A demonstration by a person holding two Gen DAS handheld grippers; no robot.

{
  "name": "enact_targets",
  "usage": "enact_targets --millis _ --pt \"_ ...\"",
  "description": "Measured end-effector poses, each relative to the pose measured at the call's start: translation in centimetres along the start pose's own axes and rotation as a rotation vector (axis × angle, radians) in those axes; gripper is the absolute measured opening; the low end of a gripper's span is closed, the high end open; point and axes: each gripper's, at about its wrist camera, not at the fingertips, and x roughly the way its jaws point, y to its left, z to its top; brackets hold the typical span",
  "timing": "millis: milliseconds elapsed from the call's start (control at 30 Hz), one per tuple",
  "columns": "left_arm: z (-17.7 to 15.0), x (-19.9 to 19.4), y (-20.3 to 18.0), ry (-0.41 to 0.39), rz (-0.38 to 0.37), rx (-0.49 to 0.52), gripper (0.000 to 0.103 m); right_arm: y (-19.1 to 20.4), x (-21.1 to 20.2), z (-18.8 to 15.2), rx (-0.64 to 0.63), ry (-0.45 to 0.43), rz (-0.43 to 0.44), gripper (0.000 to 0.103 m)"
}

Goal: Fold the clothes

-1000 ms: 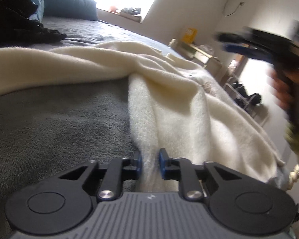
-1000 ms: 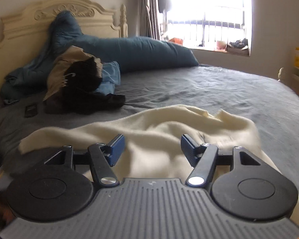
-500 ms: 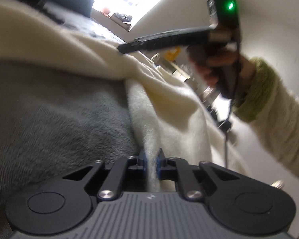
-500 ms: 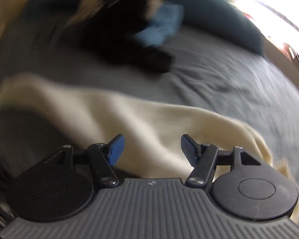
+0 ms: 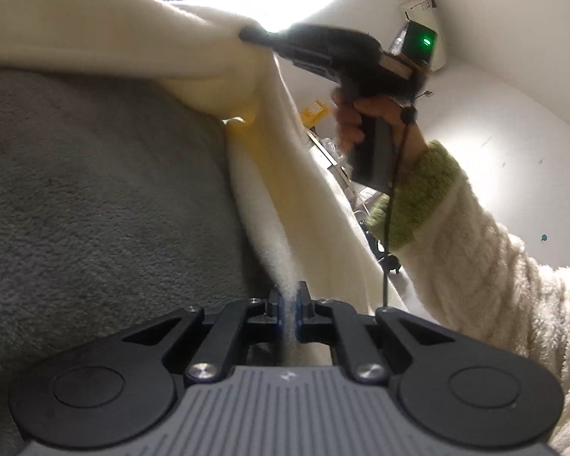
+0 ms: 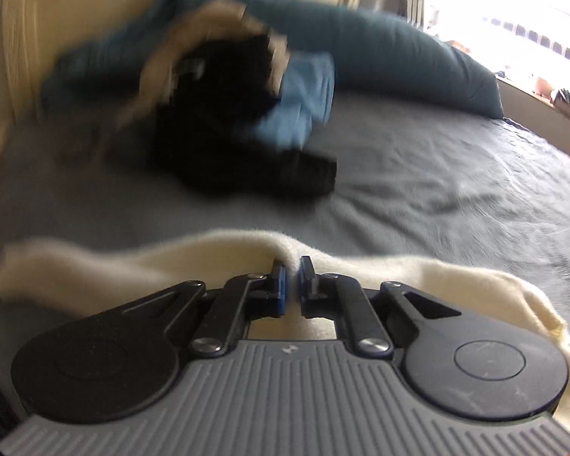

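From the left wrist, the left tongs [image 5: 289, 313] were clamped on an edge of the cream fleece garment [image 5: 273, 174], which stretched away to the right tongs [image 5: 247, 33].

From the right wrist, the right tongs [image 6: 289, 285], just closed, pinched its fold above the grey bed [image 6: 418, 174].

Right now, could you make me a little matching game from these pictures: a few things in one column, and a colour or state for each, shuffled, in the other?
Things:
1. cream garment
2. left gripper
3. sleeve cuff
4. bed sheet

Descriptions:
A. green and fuzzy
B. grey, spread flat
C. pinched at two spots
D. shut on a fold of cloth

Pairs: 1-C, 2-D, 3-A, 4-B
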Motion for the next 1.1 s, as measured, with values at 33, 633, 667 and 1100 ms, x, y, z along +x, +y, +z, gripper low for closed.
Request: enact_targets --millis 33,633,667,1100 --pt "0.0 0.0 0.0 0.002 0.001 0.002 0.007 -0.3 0.5 0.1 0.032 -0.016 0.011 0.005" --pt "-0.3 1.6 -0.4 0.007 0.108 0.075 0.018 -0.9 -24.2 -3.1 0.296 -0.126 -0.085 0.068" --pt "-0.3 1.6 -0.7 0.003 0.12 0.08 0.028 0.1 -27.9 -4.4 0.285 -0.151 -0.134 0.07" --pt "-2.4 -3.2 -11.3 0.014 0.322 0.408 0.071 8.8 -42.7 -28.0 0.465 -0.1 -0.532 0.075"
